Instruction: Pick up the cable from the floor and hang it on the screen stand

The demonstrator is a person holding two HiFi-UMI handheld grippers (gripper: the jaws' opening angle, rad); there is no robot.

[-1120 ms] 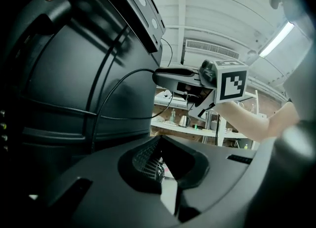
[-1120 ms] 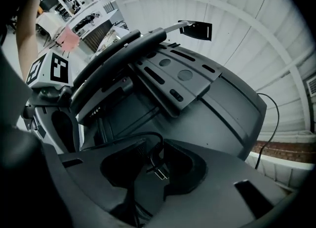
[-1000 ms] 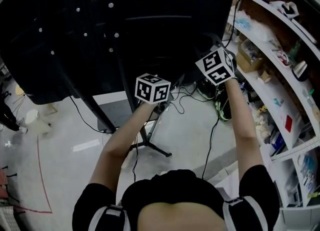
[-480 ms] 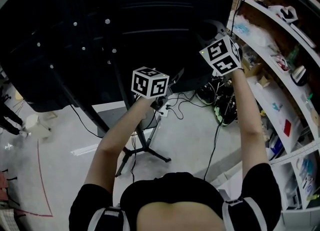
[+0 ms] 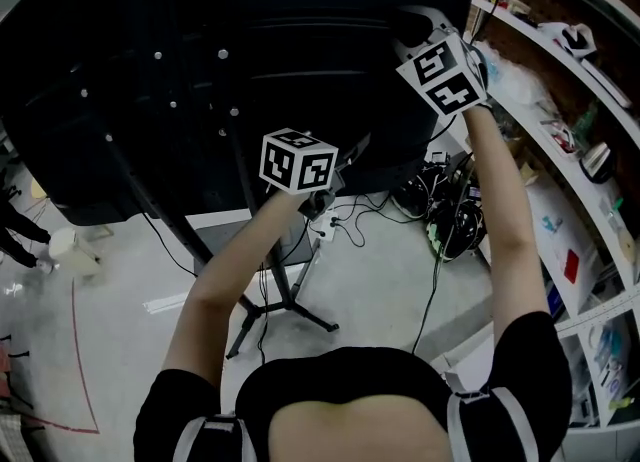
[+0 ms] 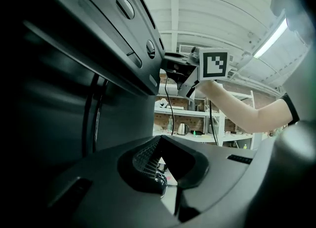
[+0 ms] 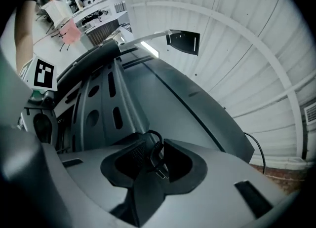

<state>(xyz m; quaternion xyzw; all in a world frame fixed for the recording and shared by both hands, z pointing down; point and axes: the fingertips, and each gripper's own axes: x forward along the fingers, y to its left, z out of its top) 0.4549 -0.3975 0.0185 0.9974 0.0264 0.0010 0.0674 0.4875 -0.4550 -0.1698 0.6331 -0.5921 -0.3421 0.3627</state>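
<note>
The black back of the big screen (image 5: 250, 50) fills the upper head view, carried on its tripod stand (image 5: 290, 295). My right gripper (image 5: 412, 28) is raised beside the screen's right edge. In the right gripper view its jaws (image 7: 157, 159) are shut on a looped black cable (image 7: 156, 148), with the screen's ribbed rear panel (image 7: 113, 103) just ahead. A thin cable (image 5: 432, 280) hangs below that arm to the floor. My left gripper (image 5: 345, 155) is lower, at the screen's bottom edge. Its jaws (image 6: 160, 175) stand nearly together with a small glossy black piece, seemingly cable, pinched at the pads.
White shelves (image 5: 560, 150) packed with small items run along the right. A tangle of cables (image 5: 450, 215) and a white power strip (image 5: 322, 227) lie on the grey floor under the screen. A red line (image 5: 85, 350) marks the floor at left.
My right gripper has risen with the cable, from beside the screen's lower right corner up along its right edge. The left gripper has barely moved.
</note>
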